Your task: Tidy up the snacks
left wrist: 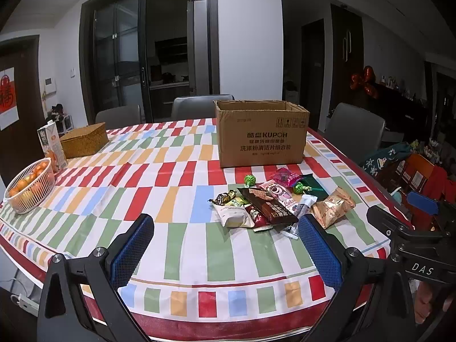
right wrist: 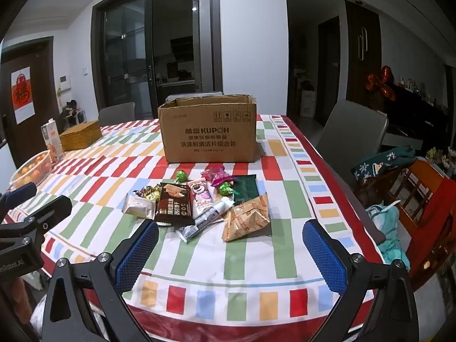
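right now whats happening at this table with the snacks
A person holds a gripper in each hand, both open and empty above the near table edge. The left gripper and right gripper face a loose pile of snack packets. Behind the pile stands an open cardboard box. Nothing is picked up yet.

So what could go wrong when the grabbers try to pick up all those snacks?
The snacks lie overlapped: the dark brown biscuit packet rests across neighbours, so lifting it might drag the white wrapper along. The round green foil lollipops could roll if nudged. The crinkly gold bag looks slippery and may slide from the wide-open right gripper. The tall brown cardboard box sits beyond the pile, so things could catch its rim.
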Motion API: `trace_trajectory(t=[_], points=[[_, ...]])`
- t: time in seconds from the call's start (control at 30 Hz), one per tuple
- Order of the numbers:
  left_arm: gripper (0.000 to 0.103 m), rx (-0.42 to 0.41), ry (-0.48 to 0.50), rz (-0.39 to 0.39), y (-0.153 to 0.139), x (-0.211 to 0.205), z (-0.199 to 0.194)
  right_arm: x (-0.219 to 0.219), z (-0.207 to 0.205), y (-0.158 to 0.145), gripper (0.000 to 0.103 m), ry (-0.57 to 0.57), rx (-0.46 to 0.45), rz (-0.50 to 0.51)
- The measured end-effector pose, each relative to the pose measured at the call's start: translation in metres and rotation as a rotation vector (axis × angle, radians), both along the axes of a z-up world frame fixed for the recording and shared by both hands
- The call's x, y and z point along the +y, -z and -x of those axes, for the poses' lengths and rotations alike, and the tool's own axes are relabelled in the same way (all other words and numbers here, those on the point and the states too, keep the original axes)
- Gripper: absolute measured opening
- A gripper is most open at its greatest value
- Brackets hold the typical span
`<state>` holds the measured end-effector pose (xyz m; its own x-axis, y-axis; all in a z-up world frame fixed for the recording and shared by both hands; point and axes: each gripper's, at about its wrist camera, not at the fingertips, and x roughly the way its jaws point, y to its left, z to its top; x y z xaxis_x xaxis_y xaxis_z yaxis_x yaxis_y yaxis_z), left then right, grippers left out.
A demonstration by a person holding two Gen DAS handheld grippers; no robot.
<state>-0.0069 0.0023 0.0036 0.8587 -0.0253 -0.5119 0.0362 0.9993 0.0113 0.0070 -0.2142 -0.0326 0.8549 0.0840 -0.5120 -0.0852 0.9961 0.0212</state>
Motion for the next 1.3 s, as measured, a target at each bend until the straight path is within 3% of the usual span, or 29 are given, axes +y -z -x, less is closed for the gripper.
trace_trajectory(t=[1.3], points=[[0.103,-0.008,0.005,0.0,-0.0029,0.0001,0.0022,0.0005,0.0038,-0.0083,0.102,-0.005,-0.01,0.002]])
